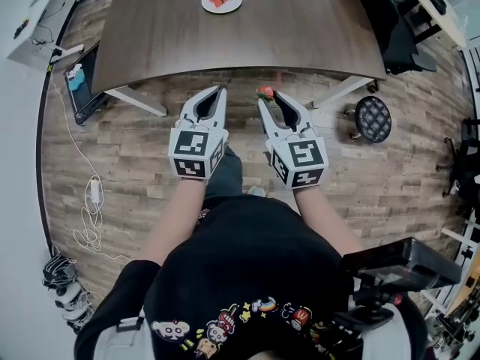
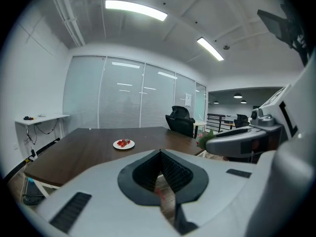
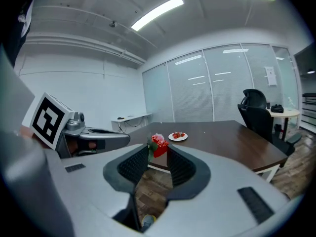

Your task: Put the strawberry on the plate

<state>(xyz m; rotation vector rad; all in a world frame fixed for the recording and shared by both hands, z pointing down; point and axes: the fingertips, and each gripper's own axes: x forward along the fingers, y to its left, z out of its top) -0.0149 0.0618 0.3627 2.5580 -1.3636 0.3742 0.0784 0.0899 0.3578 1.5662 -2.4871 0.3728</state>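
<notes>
My right gripper (image 1: 268, 95) is shut on a red strawberry (image 1: 265, 93) with green leaves, held in the air just short of the table's near edge. The right gripper view shows the strawberry (image 3: 158, 145) pinched at the tips of the jaws. A white plate (image 1: 221, 0) with several strawberries on it sits at the far side of the dark brown table (image 1: 240, 36); the plate (image 2: 123, 143) also shows small in the left gripper view, and the plate (image 3: 177, 136) in the right gripper view. My left gripper (image 1: 223, 90) is shut and empty, level with the right one.
Black office chairs (image 1: 397, 21) stand to the table's right, and a round black stool (image 1: 373, 118) is on the wood floor. White table legs (image 1: 139, 100) run under the near edge. Cables and a power adapter (image 1: 94, 193) lie on the floor at left.
</notes>
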